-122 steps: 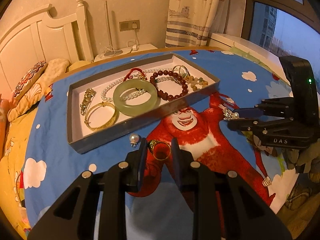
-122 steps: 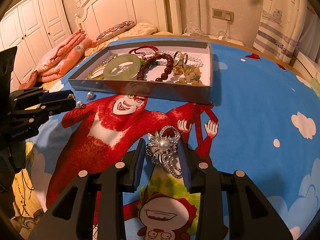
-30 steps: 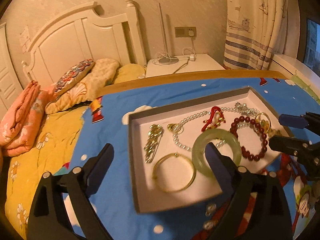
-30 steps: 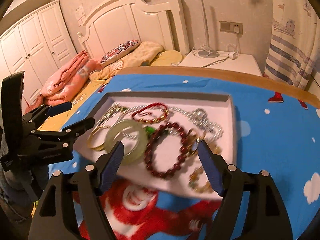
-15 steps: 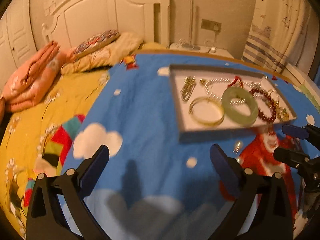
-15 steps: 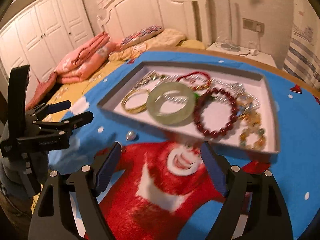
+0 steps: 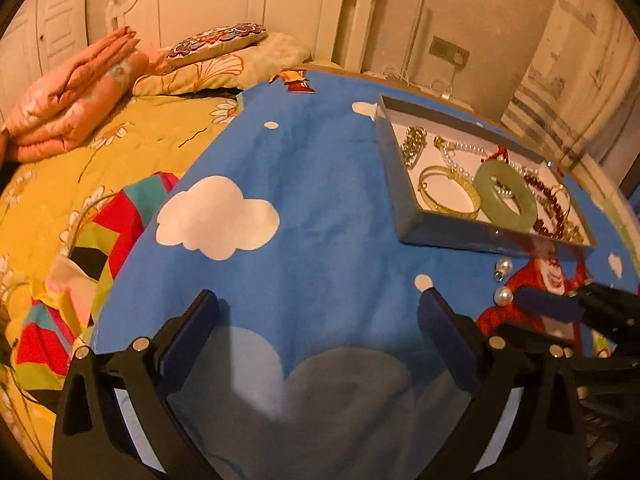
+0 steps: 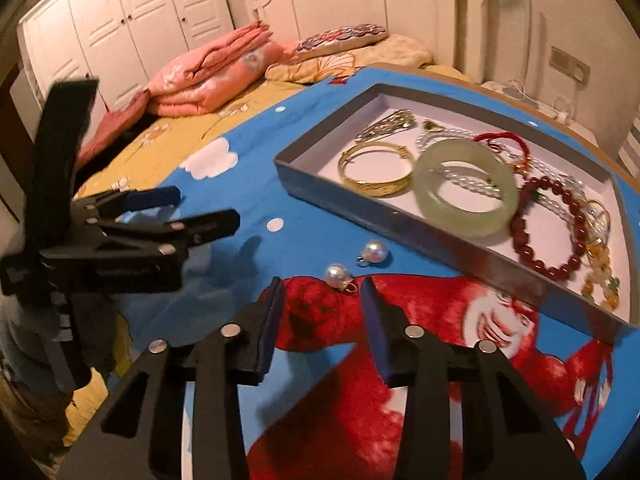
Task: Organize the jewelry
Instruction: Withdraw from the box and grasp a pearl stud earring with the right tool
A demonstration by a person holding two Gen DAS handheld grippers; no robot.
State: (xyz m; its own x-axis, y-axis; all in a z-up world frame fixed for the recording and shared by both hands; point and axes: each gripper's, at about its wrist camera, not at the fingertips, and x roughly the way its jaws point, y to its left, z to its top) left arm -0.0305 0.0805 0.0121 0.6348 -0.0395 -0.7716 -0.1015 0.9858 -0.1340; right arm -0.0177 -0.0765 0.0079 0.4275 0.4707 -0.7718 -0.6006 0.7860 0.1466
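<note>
A bedroom: white headboard and wardrobes behind, and a blue cartoon-print cloth point(image 8: 304, 184) spread over the work surface. On it sits the grey tray point(image 8: 360, 216), which already contains a jade bangle point(image 8: 466, 188), a gold bangle point(image 8: 376, 168), a red bead bracelet point(image 8: 550, 226) and pearl strands. Two pearl earrings lie loose on the cloth just outside the tray's near wall: the nearer pearl earring point(image 8: 339, 276) and the farther pearl earring point(image 8: 374, 253).

The right gripper point(image 8: 322, 312) has just been closing; its jaws are partly drawn in with nothing between them, the nearer pearl just ahead of the tips. The left gripper point(image 7: 318, 322) stands wide open and empty over bare cloth.

The likely step is picking up that nearer pearl. It would be best to straddle the bead itself, not the small gold hook, and close gently, since a round pearl may roll away.

The tray wall is close ahead, so lift clear before crossing it. The left gripper's exact clearance is hard to judge through the fisheye.
</note>
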